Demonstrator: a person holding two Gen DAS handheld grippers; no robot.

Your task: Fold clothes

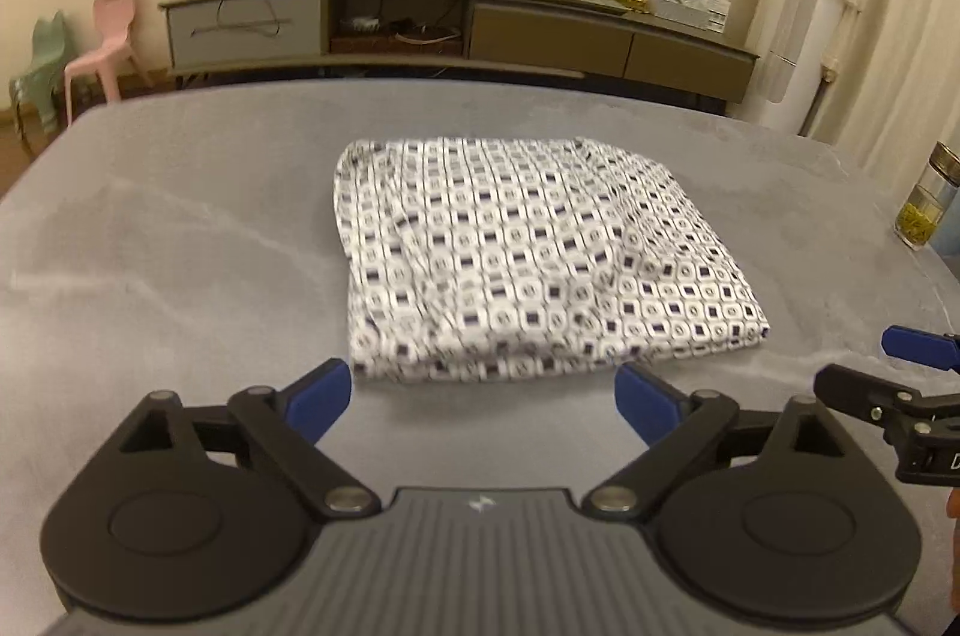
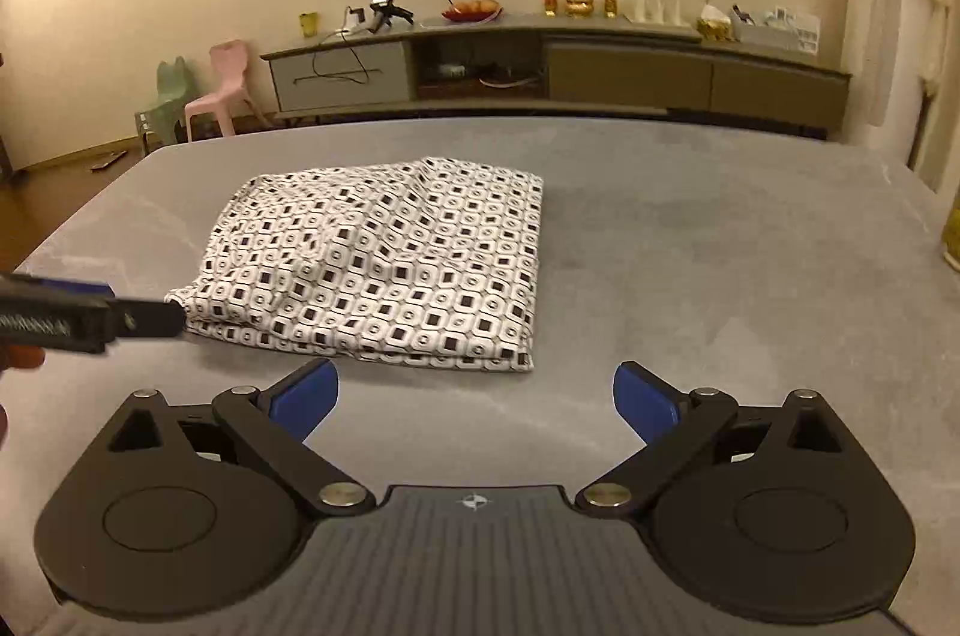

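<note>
A white garment with a dark square pattern point(image 1: 528, 258) lies folded into a rough rectangle on the grey table point(image 1: 180, 228). It also shows in the right wrist view point(image 2: 384, 264), left of centre. My left gripper point(image 1: 483, 399) is open and empty, just short of the garment's near edge. My right gripper point(image 2: 474, 399) is open and empty, near the garment's near right corner. The right gripper shows at the right edge of the left wrist view point(image 1: 912, 372). The left gripper shows at the left edge of the right wrist view point(image 2: 90, 315), beside the garment's near left corner.
A glass jar point(image 1: 924, 198) with yellow contents stands at the table's right edge. Beyond the table is a long low cabinet point(image 1: 456, 30) against the wall, with small pink point(image 1: 108, 42) and green chairs to the left.
</note>
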